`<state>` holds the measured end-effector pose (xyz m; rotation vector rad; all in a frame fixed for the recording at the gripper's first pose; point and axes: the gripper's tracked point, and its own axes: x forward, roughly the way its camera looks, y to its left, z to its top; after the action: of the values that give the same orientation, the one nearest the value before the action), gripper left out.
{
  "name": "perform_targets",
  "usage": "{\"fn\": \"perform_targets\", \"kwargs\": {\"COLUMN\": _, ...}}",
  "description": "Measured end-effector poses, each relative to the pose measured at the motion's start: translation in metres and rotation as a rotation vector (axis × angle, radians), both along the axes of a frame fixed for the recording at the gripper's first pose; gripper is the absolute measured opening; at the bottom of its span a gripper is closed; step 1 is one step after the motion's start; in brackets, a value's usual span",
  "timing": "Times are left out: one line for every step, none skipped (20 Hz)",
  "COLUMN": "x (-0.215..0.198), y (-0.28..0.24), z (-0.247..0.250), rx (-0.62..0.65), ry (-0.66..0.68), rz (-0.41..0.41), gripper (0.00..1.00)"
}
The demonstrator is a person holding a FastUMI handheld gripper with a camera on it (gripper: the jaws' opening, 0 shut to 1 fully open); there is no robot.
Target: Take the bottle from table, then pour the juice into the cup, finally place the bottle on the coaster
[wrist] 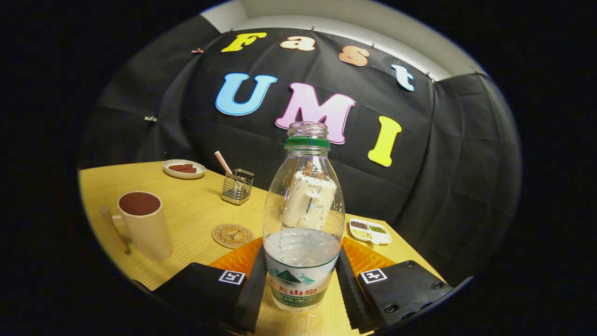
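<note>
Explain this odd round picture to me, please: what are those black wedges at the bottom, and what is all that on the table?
The camera rides on a hand-held tool that a person carries; no robot arm is involved. It looks forward along the tool's two black fingers, which are the wedges you see. Between them stands a clear, uncapped bottle with some liquid in its lower part. Both fingers lie against its sides, so it looks gripped, with its base on or just above the wooden table.

Beyond the fingers to the left is a cream cup with a dark inside, and nearer the bottle lies a round coaster. Farther back are a small wire holder with a striped straw in it and a plate with something brown on it. To the right is a little divided dish.
</note>
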<state>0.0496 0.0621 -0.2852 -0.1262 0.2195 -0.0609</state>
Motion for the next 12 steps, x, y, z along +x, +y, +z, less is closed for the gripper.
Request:
{"fn": "perform_targets", "kwargs": {"x": 0.001, "y": 0.0, "z": 0.007, "rx": -0.052, "ry": 0.002, "rz": 0.006, "gripper": 0.74}}
{"fn": "perform_targets", "kwargs": {"x": 0.001, "y": 0.002, "z": 0.014, "rx": -0.107, "ry": -0.002, "rz": 0.02, "gripper": 0.72}}
{"fn": "perform_targets", "kwargs": {"x": 0.003, "y": 0.007, "z": 0.022, "rx": -0.159, "ry": -0.008, "rz": 0.039, "gripper": 0.7}}
{"fn": "perform_targets", "kwargs": {"x": 0.004, "y": 0.011, "z": 0.029, "rx": -0.203, "ry": -0.016, "rz": 0.058, "gripper": 0.7}}
{"fn": "perform_targets", "kwargs": {"x": 0.005, "y": 0.017, "z": 0.031, "rx": -0.243, "ry": -0.013, "rz": 0.084, "gripper": 0.7}}
{"fn": "perform_targets", "kwargs": {"x": 0.006, "y": 0.022, "z": 0.031, "rx": -0.287, "ry": -0.004, "rz": 0.11, "gripper": 0.7}}
{"fn": "perform_targets", "kwargs": {"x": 0.006, "y": 0.026, "z": 0.033, "rx": -0.338, "ry": 0.002, "rz": 0.129, "gripper": 0.7}}
{"fn": "perform_targets", "kwargs": {"x": 0.005, "y": 0.029, "z": 0.035, "rx": -0.4, "ry": 0.006, "rz": 0.141, "gripper": 0.7}}
{"fn": "perform_targets", "kwargs": {"x": 0.004, "y": 0.032, "z": 0.039, "rx": -0.466, "ry": 0.002, "rz": 0.155, "gripper": 0.7}}
{"fn": "perform_targets", "kwargs": {"x": 0.003, "y": 0.038, "z": 0.041, "rx": -0.526, "ry": 0.001, "rz": 0.174, "gripper": 0.7}}
{"fn": "perform_targets", "kwargs": {"x": 0.003, "y": 0.043, "z": 0.041, "rx": -0.565, "ry": 0.004, "rz": 0.194, "gripper": 0.7}}
{"fn": "perform_targets", "kwargs": {"x": 0.004, "y": 0.046, "z": 0.039, "rx": -0.594, "ry": 0.008, "rz": 0.207, "gripper": 0.7}}
